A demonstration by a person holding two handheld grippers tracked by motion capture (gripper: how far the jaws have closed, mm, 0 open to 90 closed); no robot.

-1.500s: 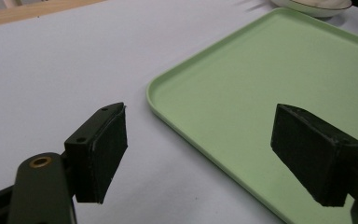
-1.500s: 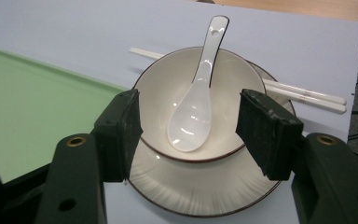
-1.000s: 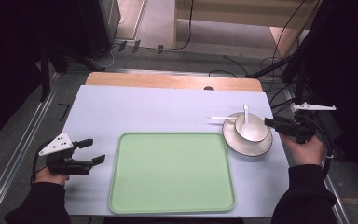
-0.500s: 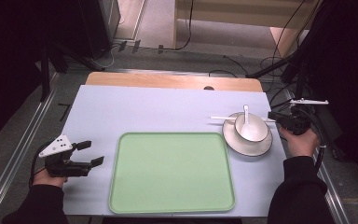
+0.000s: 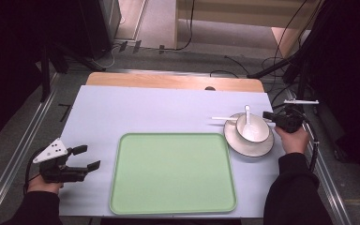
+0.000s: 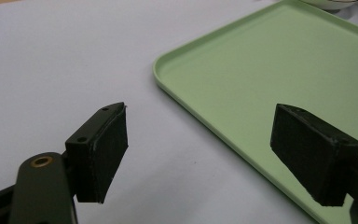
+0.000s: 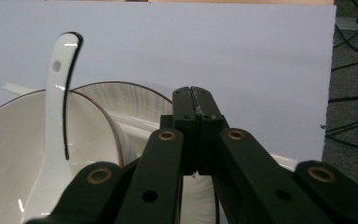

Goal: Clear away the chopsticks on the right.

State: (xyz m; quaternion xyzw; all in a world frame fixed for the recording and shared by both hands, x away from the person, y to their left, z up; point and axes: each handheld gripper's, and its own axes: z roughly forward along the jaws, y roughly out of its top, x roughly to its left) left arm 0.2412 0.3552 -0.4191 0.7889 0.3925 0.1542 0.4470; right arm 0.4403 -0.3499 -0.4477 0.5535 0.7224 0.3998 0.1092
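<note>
A white bowl (image 5: 258, 132) with a white spoon (image 5: 247, 114) in it stands on a white plate (image 5: 248, 147) at the right of the table. White chopsticks (image 5: 221, 118) lie across the plate's far rim. My right gripper (image 5: 265, 115) is at the bowl's right rim, pointing left, and its jaws have just been closing. In the right gripper view the gripper (image 7: 196, 93) is shut, pads together, with the chopsticks (image 7: 137, 122) passing under it; I cannot tell if they are pinched. My left gripper (image 5: 89, 157) rests open left of the green tray (image 5: 173, 135), nothing between its jaws (image 6: 205, 140).
The pale table cover (image 5: 145, 108) runs bare behind and left of the tray. A wooden strip (image 5: 168, 81) marks the far edge. Cables and dark stands lie on the floor beyond. The tray's near corner (image 6: 177, 88) lies just ahead of the left jaws.
The right hand has come left and down to the bowl's rim, and its jaws have gone from apart to together. The left hand has kept still.
</note>
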